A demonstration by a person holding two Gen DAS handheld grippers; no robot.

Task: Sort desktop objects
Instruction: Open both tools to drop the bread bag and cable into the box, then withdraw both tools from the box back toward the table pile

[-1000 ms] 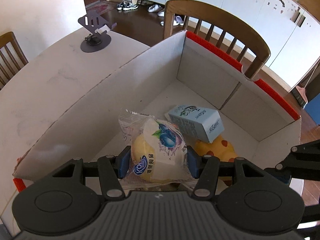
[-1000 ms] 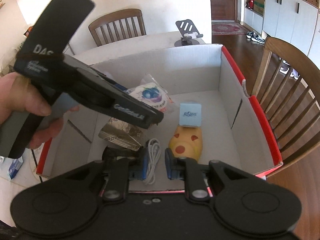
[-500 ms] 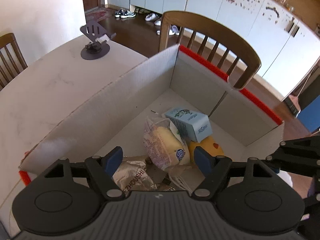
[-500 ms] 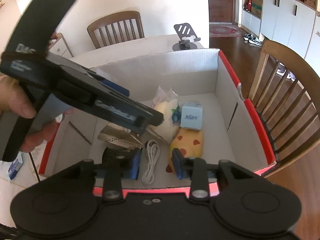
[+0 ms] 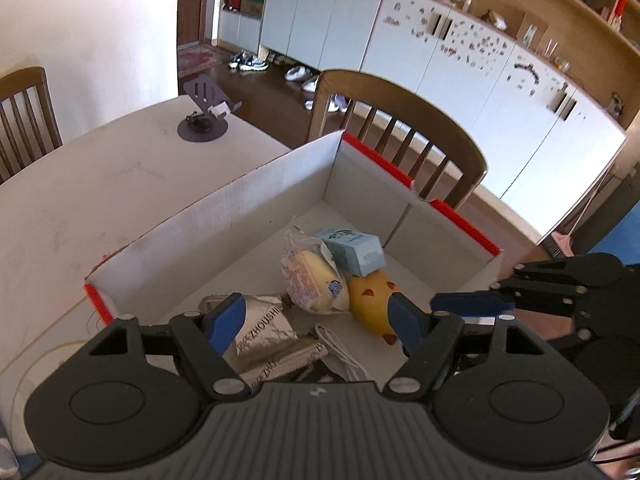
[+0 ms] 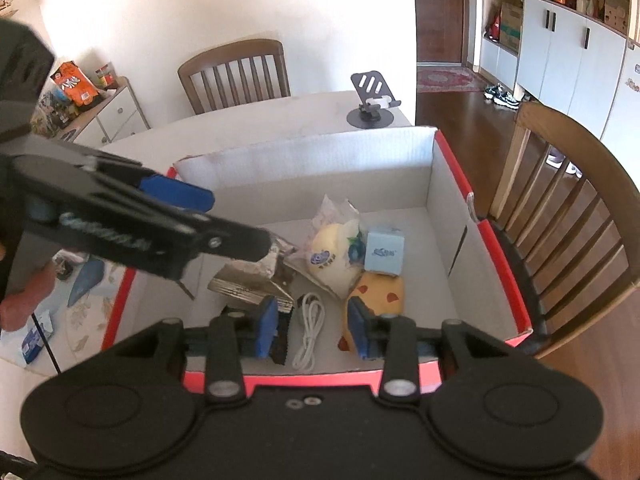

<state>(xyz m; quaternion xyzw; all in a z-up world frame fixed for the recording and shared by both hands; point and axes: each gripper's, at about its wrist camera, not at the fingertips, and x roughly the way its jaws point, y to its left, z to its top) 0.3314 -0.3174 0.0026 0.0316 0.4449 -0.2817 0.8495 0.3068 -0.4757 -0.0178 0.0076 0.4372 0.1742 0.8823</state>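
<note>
A red-rimmed cardboard box (image 5: pixel 224 216) (image 6: pixel 476 220) holds a wrapped bread bun (image 5: pixel 312 280) (image 6: pixel 332 256), a pale blue carton (image 5: pixel 352 250) (image 6: pixel 384 254), a yellow duck toy (image 5: pixel 370 300) (image 6: pixel 380 292), silver foil packets (image 5: pixel 260 324) (image 6: pixel 248 284) and a white cable (image 6: pixel 308 328). My left gripper (image 5: pixel 316 320) is open and empty above the box's near end; it also shows in the right wrist view (image 6: pixel 236 220). My right gripper (image 6: pixel 312 326) is open and empty over the box's front edge.
A dark phone stand (image 5: pixel 204 120) (image 6: pixel 372 100) stands on the white table (image 5: pixel 80 200) beyond the box. Wooden chairs (image 5: pixel 400 128) (image 6: pixel 568 208) flank the table. Small items (image 6: pixel 36 336) lie on the table left of the box.
My left gripper opened and let the wrapped bun drop into the box, then rose and pulled back. My right gripper opened wider and rose slightly.
</note>
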